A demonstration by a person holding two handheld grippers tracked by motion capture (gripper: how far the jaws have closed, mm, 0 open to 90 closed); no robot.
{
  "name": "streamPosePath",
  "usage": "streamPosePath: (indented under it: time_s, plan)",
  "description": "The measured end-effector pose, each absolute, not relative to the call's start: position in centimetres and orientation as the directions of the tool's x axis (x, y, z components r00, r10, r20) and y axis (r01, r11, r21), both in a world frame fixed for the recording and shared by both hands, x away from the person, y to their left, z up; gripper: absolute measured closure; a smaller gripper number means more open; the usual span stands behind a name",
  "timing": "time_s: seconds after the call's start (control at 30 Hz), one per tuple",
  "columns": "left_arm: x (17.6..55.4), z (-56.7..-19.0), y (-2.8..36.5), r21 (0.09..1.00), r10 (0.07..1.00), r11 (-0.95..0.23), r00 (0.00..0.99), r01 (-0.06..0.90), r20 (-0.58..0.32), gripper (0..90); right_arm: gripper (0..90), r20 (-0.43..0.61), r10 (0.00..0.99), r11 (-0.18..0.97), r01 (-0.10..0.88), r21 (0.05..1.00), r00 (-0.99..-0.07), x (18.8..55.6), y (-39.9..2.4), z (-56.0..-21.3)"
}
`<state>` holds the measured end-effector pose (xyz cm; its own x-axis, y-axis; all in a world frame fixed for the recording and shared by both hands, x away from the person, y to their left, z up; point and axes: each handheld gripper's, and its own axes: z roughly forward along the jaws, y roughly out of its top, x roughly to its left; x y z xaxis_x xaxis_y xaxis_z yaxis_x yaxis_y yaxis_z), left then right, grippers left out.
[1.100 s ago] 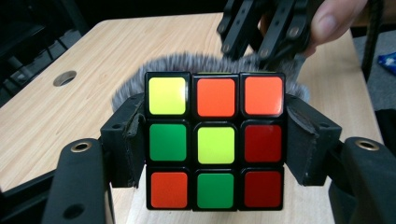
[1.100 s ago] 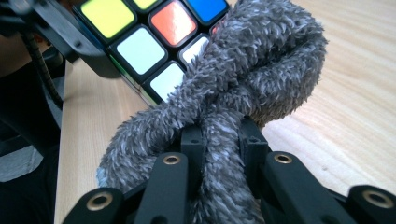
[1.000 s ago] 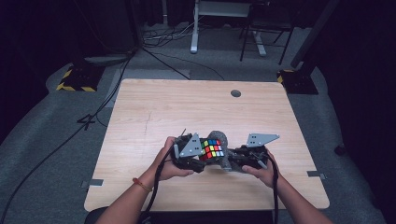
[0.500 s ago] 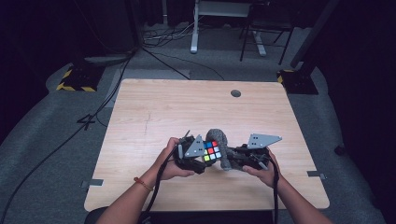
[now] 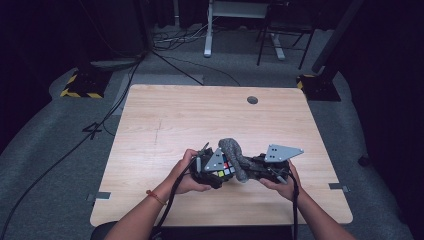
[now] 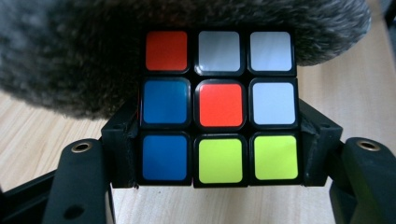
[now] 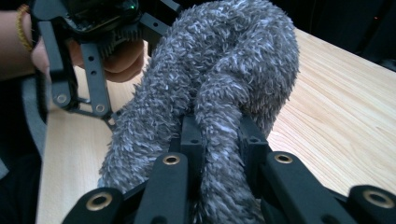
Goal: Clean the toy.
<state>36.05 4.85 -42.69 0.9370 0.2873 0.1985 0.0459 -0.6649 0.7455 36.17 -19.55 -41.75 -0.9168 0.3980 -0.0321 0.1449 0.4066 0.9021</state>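
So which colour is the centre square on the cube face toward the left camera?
Red-orange, on the cube; clearest in the left gripper view.

Puzzle cube point(image 6: 219, 106): glossy plastic, smooth coloured tiles set in a black frame. Grey cloth point(image 7: 219, 93): shaggy, matt pile with long fuzzy fibres. Fingers point(image 7: 196, 140): matt black plastic with brass-coloured metal rivets. Worktop point(image 5: 200, 120): pale wood grain, smooth with a faint sheen.

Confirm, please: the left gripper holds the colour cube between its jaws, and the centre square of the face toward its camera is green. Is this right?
Not quite. The left gripper does clamp the colour cube, but the centre square is red; the green squares sit in the bottom row. The left gripper view shows it.
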Motion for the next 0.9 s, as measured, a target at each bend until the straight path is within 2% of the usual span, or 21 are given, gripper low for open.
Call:
streamPosePath:
  time_s: [0.17, 0.27, 0.43, 0.53, 0.7, 0.77, 0.9]
  plan:
    - [35.9, -41.9, 5.2, 0.774, 0.312, -0.632, 0.927, 0.041, 0.206, 33.3, 77.1, -0.002, 0.413, 0.386, 0.173, 0.906, -0.911, 36.6, -19.9, -41.9]
    - [36.0, -41.5, 5.7, 0.793, 0.318, -0.608, 0.928, 0.045, 0.191, 33.4, 77.1, -0.023, 0.430, 0.444, 0.189, 0.876, -0.902, 37.1, -19.8, -42.7]
    - [36.0, -41.0, 6.5, 0.818, 0.326, -0.573, 0.929, 0.045, 0.177, 33.5, 77.0, 0.011, 0.422, 0.488, 0.238, 0.840, -0.906, 37.7, -19.4, -43.9]
    - [36.1, -41.1, 6.5, 0.817, 0.324, -0.575, 0.930, 0.048, 0.174, 33.4, 77.0, 0.011, 0.416, 0.472, 0.226, 0.852, -0.909, 37.5, -19.5, -43.6]
    - [36.1, -41.8, 5.9, 0.788, 0.303, -0.614, 0.936, 0.049, 0.178, 33.4, 77.0, 0.039, 0.381, 0.370, 0.191, 0.909, -0.924, 36.7, -20.1, -42.0]
    - [36.1, -41.9, 5.6, 0.786, 0.304, -0.617, 0.935, 0.048, 0.182, 33.4, 76.9, -0.005, 0.389, 0.393, 0.161, 0.906, -0.921, 36.3, -19.9, -41.5]
    - [35.8, -41.4, 5.7, 0.809, 0.302, -0.587, 0.936, 0.032, 0.183, 33.4, 76.8, -0.007, 0.421, 0.437, 0.196, 0.878, -0.907, 37.0, -19.9, -42.2]
